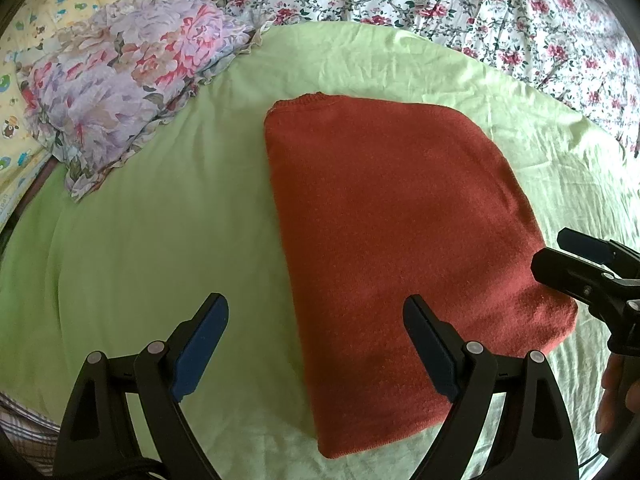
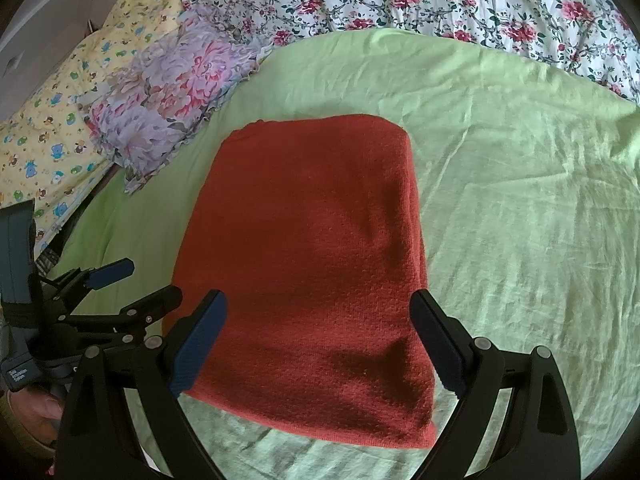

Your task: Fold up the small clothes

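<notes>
On green bedsheet (image 1: 160, 216): one rust-red knitted garment (image 1: 392, 216), folded into a flat rectangle, lying centrally. Two grippers above its near edge: left gripper (image 1: 316, 344) spread apart, empty; right gripper (image 2: 318, 344) spread apart, empty. Beyond: one lilac floral pillow (image 1: 120, 96), one floral quilt (image 1: 440, 4), one yellow cartoon-print cloth (image 2: 52, 136). Garment unobstructed.

Left gripper (image 1: 316, 344) held above the near left edge of the folded red garment (image 1: 384, 216), jaws spread wide, right gripper (image 2: 318, 344) held over its near end, likewise spread, nothing gripped.
</notes>
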Motion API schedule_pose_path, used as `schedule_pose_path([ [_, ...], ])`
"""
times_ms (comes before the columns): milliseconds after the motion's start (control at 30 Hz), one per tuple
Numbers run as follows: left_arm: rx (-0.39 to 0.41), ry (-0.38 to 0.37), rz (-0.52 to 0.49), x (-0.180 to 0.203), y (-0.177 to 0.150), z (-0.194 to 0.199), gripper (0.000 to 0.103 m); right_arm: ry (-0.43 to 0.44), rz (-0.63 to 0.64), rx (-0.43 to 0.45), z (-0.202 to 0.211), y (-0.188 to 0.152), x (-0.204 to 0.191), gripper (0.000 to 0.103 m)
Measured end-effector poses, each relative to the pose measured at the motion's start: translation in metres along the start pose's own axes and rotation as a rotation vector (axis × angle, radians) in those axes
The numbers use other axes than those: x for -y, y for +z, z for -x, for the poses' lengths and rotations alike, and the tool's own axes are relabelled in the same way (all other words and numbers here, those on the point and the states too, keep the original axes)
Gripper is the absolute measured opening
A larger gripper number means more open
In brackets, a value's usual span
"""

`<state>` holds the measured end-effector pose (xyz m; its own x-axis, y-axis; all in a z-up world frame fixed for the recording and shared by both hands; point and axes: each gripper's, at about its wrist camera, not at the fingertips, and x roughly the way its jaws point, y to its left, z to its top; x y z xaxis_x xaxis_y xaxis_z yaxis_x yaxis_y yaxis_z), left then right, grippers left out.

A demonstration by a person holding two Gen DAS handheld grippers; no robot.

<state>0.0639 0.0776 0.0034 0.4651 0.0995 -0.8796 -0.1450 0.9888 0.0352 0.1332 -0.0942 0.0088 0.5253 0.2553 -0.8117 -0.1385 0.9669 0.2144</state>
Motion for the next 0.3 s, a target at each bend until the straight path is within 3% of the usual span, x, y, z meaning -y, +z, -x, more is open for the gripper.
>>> schedule_pose_path([
  [300, 0.005, 0.01, -0.008, 0.0005, 0.0008, -0.0004, 0.09, -0.004, -0.004, -0.001, 0.0002, -0.003, -0.0028, 0.093],
])
